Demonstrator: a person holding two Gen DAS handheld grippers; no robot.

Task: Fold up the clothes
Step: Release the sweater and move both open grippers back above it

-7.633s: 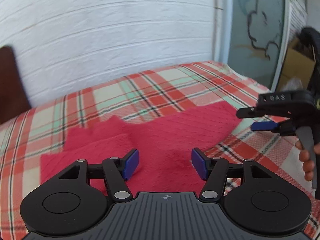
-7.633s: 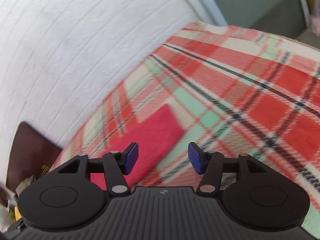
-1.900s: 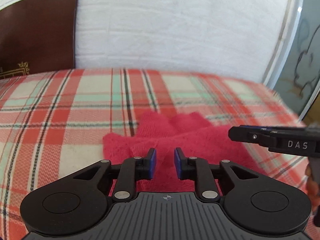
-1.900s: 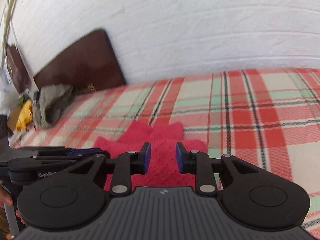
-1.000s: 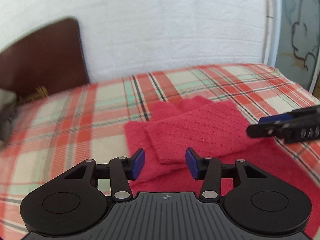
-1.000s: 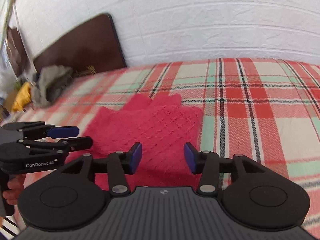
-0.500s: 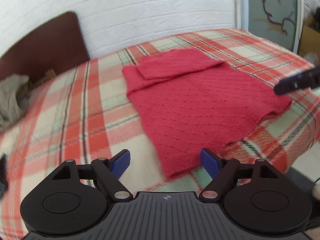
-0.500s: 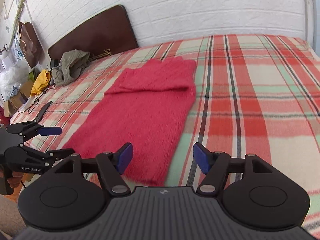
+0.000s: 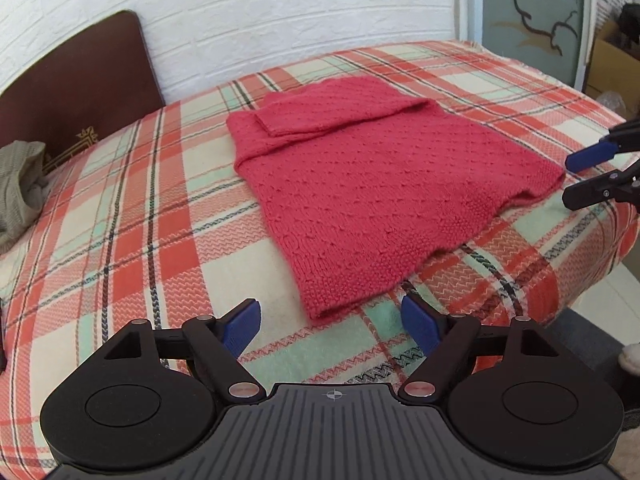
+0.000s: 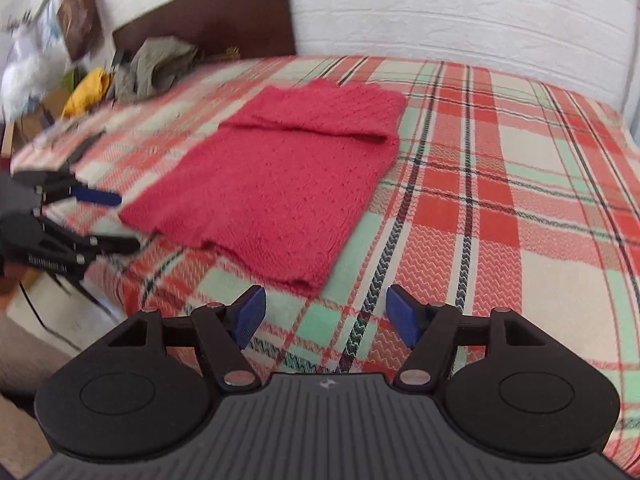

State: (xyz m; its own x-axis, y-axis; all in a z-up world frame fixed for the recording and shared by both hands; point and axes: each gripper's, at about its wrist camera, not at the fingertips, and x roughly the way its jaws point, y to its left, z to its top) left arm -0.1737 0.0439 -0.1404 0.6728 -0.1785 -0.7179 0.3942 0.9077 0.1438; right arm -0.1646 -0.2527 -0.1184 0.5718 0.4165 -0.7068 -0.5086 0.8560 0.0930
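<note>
Both my left gripper (image 9: 331, 325) and right gripper (image 10: 326, 312) hang open near the bed's (image 9: 132, 216) front edge by the red sweater (image 9: 360, 200); only my right view shows the yellow cloth (image 10: 86, 90).

Left gripper (image 9: 331, 323): jaws spread wide, blue pads (image 9: 241, 325) apart, nothing between them, angled downward. Right gripper (image 10: 326, 312): jaws also apart, nothing gripped, angled downward. Each gripper visible at the edge of the other's view, side-on, jaws parted
</note>
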